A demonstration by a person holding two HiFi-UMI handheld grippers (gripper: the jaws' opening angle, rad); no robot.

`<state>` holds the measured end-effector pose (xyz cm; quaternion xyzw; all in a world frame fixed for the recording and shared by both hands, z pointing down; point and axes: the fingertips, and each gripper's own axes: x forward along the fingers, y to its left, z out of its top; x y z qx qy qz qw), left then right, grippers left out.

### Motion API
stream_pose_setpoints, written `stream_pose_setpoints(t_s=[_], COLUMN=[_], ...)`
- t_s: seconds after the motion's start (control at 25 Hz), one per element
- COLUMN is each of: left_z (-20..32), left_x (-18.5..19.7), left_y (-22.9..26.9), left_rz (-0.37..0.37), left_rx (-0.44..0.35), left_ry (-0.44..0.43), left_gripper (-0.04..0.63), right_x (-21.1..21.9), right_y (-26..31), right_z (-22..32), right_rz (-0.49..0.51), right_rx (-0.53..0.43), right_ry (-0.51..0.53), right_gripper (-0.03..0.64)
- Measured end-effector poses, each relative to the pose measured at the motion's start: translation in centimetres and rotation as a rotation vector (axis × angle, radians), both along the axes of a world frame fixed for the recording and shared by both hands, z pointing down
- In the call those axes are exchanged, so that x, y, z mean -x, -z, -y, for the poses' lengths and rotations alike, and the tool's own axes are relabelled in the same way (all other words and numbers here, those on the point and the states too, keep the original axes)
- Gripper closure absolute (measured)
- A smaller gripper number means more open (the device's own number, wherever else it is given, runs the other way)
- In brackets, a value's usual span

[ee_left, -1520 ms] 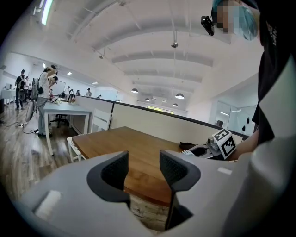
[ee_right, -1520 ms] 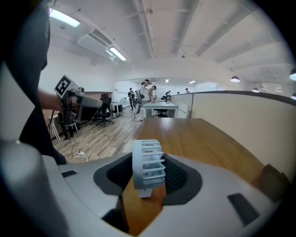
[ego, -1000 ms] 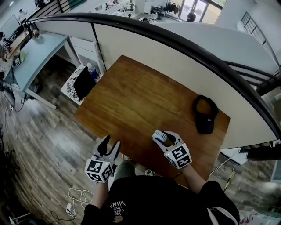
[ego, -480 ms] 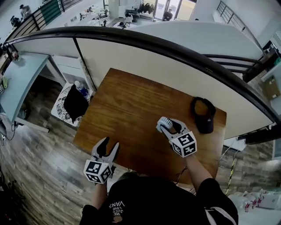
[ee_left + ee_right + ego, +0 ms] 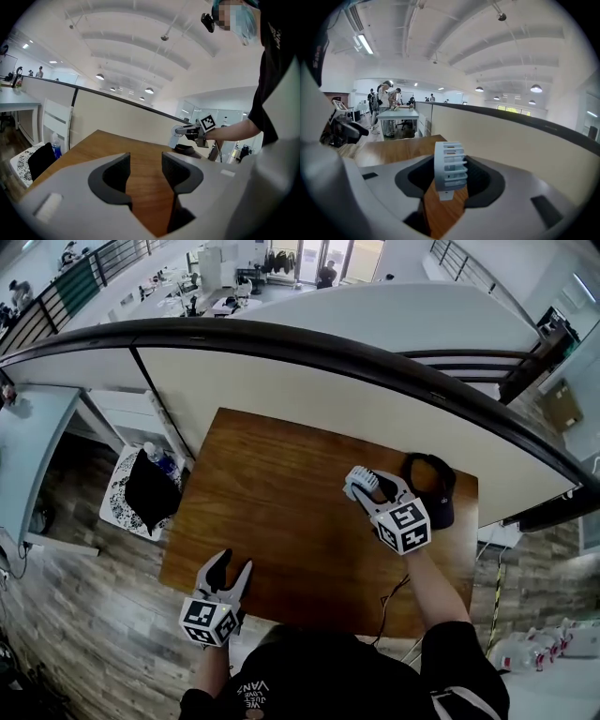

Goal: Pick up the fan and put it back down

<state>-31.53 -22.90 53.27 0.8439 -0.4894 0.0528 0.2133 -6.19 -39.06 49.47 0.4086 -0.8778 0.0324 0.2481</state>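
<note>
The right gripper (image 5: 366, 489) pinches the small white fan (image 5: 450, 165) in its fingers (image 5: 483, 182) above the bench (image 5: 272, 493) by its far right corner — held by its thin rim, it may twist loose or land on the black cap (image 5: 433, 486) — while the left gripper (image 5: 232, 570) gapes empty.

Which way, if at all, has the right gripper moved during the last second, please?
Yes: the right gripper, holding the fan, moved from the table's near edge up beside the black cap.

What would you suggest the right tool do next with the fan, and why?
Probably lower it onto bare wood, away from the black cap: the right tool grips the white fan clear of the table, with the cap close beside.
</note>
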Motion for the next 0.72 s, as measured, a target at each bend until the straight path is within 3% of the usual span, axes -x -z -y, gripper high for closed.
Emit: stream_pose_setpoints(t_s=[0.72], left_z=[6.2], left_x=[-2.8], left_y=[-3.0], left_rz=[0.0], left_rx=[0.04], left_ry=[-0.038], left_gripper=[0.399], right_x=[2.1], right_y=[-3.4], right_z=[12.5], right_rz=[-0.005], right_rx=[0.014], right_ry=[0.065], right_gripper=[0.425])
